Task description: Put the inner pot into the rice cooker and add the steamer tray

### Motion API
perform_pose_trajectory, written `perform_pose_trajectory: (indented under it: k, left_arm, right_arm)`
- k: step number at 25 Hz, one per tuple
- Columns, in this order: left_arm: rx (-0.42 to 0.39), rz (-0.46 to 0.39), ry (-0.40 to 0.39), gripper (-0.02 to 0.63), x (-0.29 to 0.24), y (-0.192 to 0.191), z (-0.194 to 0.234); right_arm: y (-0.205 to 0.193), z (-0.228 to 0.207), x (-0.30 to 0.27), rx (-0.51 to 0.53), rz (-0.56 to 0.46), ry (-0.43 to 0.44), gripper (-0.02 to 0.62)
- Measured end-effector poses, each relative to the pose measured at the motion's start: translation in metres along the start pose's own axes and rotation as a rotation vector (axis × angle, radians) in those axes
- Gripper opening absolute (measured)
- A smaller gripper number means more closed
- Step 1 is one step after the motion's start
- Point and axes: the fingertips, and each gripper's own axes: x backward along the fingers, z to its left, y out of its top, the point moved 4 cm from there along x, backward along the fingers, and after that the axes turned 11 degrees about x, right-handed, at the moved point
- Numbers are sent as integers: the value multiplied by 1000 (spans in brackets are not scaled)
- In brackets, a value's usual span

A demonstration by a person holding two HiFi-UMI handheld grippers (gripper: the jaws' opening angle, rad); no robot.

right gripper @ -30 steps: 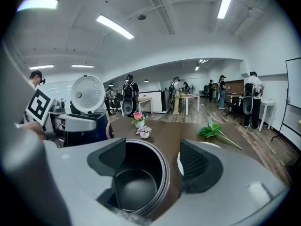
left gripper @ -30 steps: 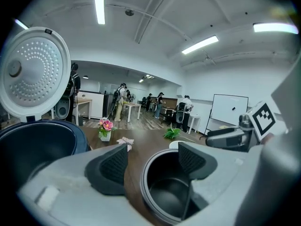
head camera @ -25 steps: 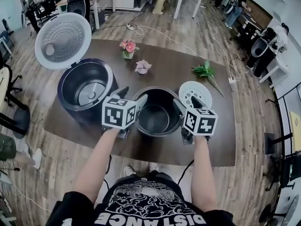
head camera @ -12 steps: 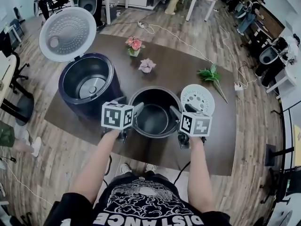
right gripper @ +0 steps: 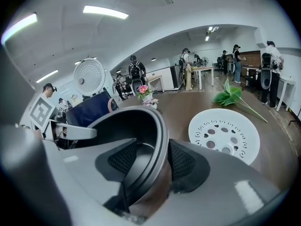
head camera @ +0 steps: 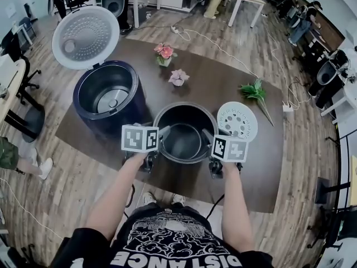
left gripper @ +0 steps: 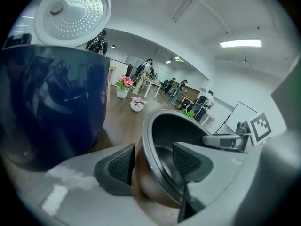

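Note:
The dark inner pot (head camera: pixel 184 141) stands on the brown table (head camera: pixel 206 88), right of the open navy rice cooker (head camera: pixel 109 96) with its white lid (head camera: pixel 85 36) raised. The white perforated steamer tray (head camera: pixel 237 120) lies flat just right of the pot. My left gripper (head camera: pixel 158 133) straddles the pot's left rim (left gripper: pixel 155 126), and its jaws have just been closing. A gap still shows at the inner pad. My right gripper (head camera: pixel 207 134) straddles the right rim (right gripper: pixel 162 126), one pad inside and one outside. Its jaws have also been closing and are not pressing.
Two small flower pots (head camera: pixel 165 53) (head camera: pixel 178 77) sit at the table's far side, and a green leafy sprig (head camera: pixel 254 91) lies right of them. The table's near edge is just below my grippers. Desks, chairs, people and a floor cable surround the table.
Both grippers have sunk from above the pot down onto its rim, one at each side. Their jaws have narrowed around the rim. The pot has not moved.

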Motion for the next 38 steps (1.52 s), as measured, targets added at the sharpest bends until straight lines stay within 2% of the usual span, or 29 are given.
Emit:
perform_pose_trajectory:
  k: [9,15,23,31,38]
  left_arm:
    - [16,34,30,192,-2,-5,3]
    - [24,35,48,172,-1,-4,3]
    - [20,-49,74,106,5,7,2]
    - [9,-135,65,94,18,28,-10]
    - [-11,-221,70,92,36,56,-22]
  right_arm:
    - [-3,-5,-2,-38,11,-25,102]
    - [-2,-5,-3,-12,23,-39,91]
    - [8,-7,1,17,-14,-76,86]
    - [44,-7,13,70,-96,-93,74]
    - [77,-4,20,97,-182,-66,72]
